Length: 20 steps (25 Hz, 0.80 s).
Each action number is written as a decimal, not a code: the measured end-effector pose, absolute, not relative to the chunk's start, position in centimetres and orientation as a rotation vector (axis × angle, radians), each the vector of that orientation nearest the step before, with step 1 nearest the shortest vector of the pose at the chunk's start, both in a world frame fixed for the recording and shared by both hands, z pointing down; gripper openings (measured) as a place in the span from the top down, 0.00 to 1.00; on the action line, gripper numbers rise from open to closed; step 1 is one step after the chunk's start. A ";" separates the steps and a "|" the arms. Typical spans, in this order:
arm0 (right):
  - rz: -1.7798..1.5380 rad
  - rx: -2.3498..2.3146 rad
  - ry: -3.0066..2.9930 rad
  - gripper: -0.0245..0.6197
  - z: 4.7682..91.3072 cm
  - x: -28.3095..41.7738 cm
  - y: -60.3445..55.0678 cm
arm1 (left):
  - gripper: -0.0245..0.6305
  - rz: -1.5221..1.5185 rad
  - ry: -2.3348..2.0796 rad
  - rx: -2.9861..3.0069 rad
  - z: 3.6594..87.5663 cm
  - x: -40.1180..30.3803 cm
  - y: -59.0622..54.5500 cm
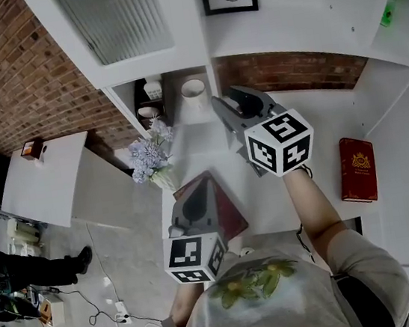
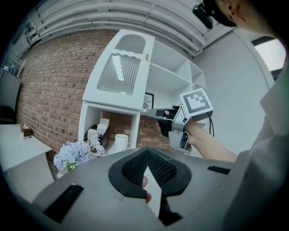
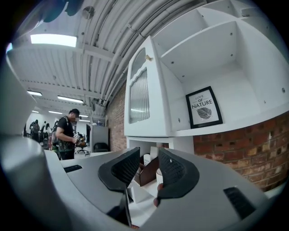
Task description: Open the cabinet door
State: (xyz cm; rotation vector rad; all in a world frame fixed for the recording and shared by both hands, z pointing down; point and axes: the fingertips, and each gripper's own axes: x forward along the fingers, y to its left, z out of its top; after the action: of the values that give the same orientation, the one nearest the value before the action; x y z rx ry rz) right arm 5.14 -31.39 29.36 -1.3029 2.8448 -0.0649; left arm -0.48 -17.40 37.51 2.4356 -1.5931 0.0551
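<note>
Open cubby (image 1: 183, 116) under cabinet: white cup (image 1: 193, 90), smaller cups beside it, brown box (image 3: 147, 173). Vase of pale flowers (image 1: 149, 153) on bench (image 1: 320, 124), ahead-left of left gripper (image 2: 146, 152).

Cabinet door (image 3: 139, 90), ribbed glass, small knob (image 3: 146, 57): above and ahead of right gripper (image 3: 149, 155), well apart.

Right gripper jaws apart, empty. Left gripper jaws tip-to-tip, empty.

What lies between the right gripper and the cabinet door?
Nothing but air: the right gripper view shows the open right gripper empty, cabinet door beyond.
</note>
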 end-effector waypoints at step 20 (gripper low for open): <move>-0.079 -1.280 2.812 0.78 27.2 4.5 -38.0 | 0.95 0.115 -1.579 2.421 38.1 0.2 -18.6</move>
State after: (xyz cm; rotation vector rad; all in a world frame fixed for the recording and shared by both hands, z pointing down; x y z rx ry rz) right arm 4.50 -37.97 27.19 -1.2801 2.8123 -0.0789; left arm 0.22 -18.64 38.07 2.4210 -1.5786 0.1146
